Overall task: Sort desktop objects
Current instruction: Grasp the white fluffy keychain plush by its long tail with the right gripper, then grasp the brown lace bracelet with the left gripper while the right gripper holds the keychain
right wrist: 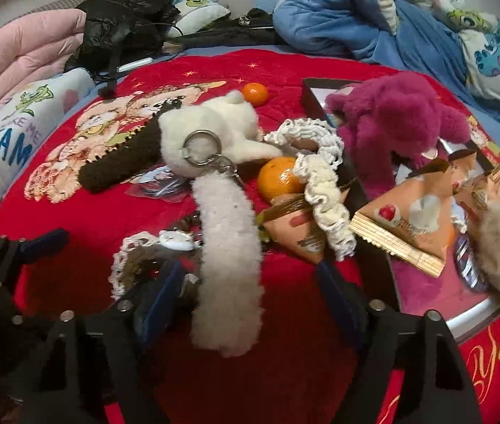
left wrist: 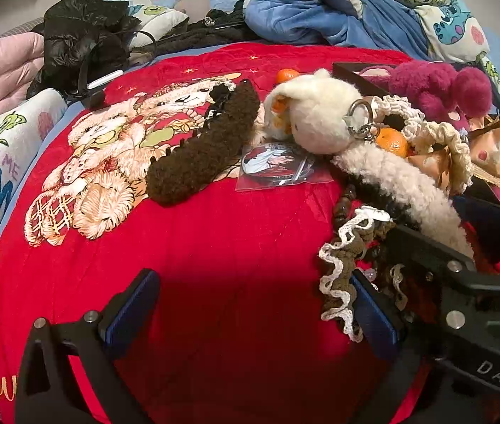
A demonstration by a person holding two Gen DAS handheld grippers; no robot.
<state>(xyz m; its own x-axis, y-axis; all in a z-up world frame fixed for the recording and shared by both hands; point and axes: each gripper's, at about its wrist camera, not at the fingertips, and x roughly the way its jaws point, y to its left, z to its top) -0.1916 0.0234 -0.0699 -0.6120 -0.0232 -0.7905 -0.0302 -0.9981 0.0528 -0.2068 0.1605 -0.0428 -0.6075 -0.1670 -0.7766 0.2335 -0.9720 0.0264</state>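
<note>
Fleecy and limp, the long cream plush strip point(right wrist: 228, 247) lies on the red printed quilt point(right wrist: 73, 212), running from its metal key ring point(right wrist: 202, 148) down between my right gripper point(right wrist: 250, 293) fingers, which stand spread around its lower end, not yet touching; I judge it light, soft and compressible, so a firm pinch mid-strip should hold, while the ring would slip; my left gripper point(left wrist: 250, 311) hangs spread over bare quilt, the brown lace-trimmed scrunchie point(left wrist: 342, 282) against its right finger; 2 oranges sit nearby.
</note>
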